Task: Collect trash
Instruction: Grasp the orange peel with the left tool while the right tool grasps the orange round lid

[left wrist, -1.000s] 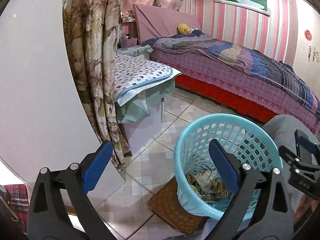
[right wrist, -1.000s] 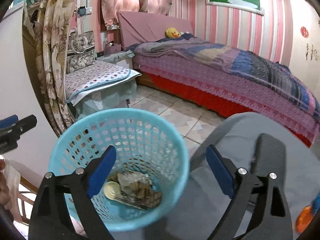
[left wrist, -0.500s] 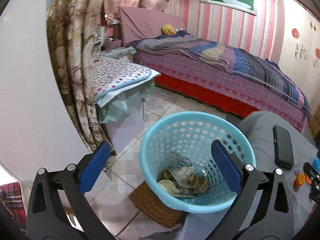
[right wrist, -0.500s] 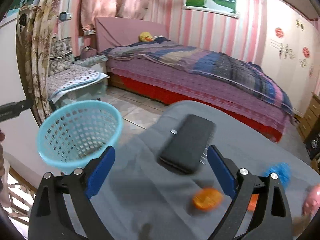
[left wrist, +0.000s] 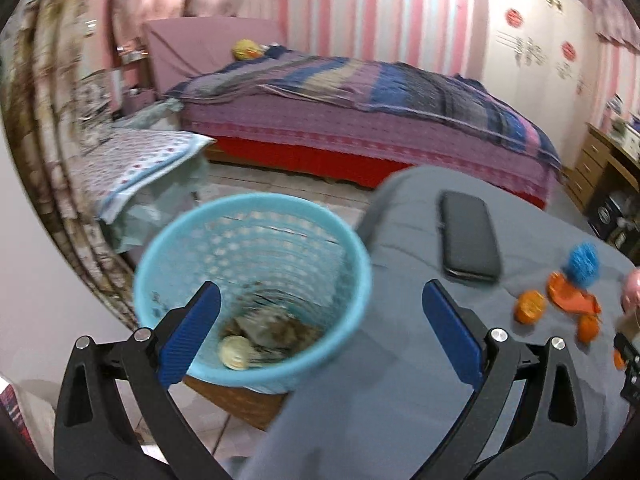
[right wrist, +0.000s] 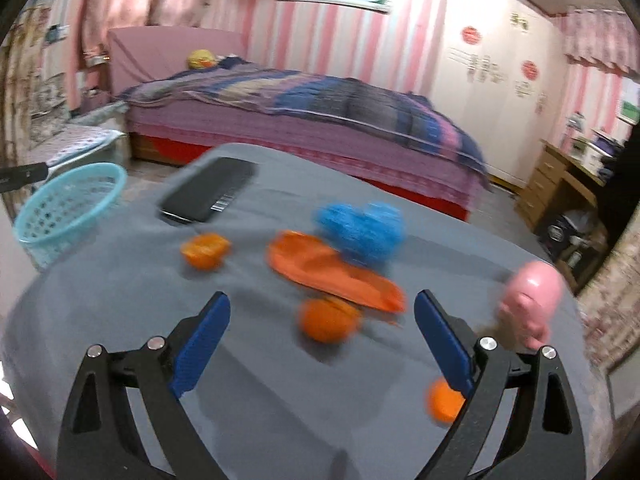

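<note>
**Worktop and basket layout, both claws released**

The worktop (right wrist: 120, 300) carries a grey cloth with a rounded far edge; tiled floor separates that edge from the bed (right wrist: 320, 120). The near half of the cloth is bare.

One light-blue perforated plastic basket (left wrist: 252, 216) stands just beside the worktop's left edge. It is round with an open lattice wall and holds crumpled scraps at the bottom.

Count on the worktop:
- One black flat rectangular phone (right wrist: 208, 196), near the far left edge.
- Three orange peel pieces, rounded: (right wrist: 205, 250), (right wrist: 326, 320), (right wrist: 442, 402).
- One flat orange sheet (right wrist: 320, 268), mid-worktop.
- One blue fuzzy ball (right wrist: 360, 232), touching the sheet.
- One smooth pink figure (right wrist: 532, 300), near the right edge.

The left claw (left wrist: 320, 340) is released and empty, above the basket's rim. The right claw (right wrist: 320, 344) is released and empty, with one peel piece between its jaws, apart from the pads.
</note>
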Action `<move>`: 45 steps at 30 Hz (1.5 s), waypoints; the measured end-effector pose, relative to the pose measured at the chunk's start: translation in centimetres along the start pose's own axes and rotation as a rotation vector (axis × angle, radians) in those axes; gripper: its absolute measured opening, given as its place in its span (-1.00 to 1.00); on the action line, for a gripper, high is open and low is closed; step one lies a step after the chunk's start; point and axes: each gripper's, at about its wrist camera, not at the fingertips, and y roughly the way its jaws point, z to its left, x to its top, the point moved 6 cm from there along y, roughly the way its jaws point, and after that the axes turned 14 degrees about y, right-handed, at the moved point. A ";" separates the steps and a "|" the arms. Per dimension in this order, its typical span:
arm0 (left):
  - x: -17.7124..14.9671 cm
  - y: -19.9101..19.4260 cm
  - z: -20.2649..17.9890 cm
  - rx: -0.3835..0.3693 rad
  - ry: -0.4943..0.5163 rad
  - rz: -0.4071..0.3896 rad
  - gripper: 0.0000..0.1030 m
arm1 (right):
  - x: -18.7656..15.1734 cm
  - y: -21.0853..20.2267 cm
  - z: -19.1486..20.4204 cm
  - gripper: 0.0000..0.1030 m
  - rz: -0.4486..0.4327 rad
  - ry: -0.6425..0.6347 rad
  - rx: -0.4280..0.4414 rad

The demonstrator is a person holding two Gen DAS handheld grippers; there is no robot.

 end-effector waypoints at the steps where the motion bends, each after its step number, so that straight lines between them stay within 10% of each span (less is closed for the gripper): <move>1: 0.0 0.1 -0.8 -0.014 0.009 0.003 0.89 | -0.2 -0.4 -1.6 0.78 -0.003 0.015 -0.030; 17: -1.3 2.0 -13.9 -0.206 0.143 0.090 0.89 | -4.3 -0.1 -16.5 0.78 0.061 0.190 -0.188; 34: -1.3 6.5 -20.0 -0.175 0.200 0.119 0.89 | -5.8 2.7 -15.1 0.77 0.162 0.269 -0.086; 45: -0.5 7.8 -21.4 -0.256 0.242 0.120 -0.38 | -6.0 3.8 -14.3 0.34 0.201 0.273 -0.068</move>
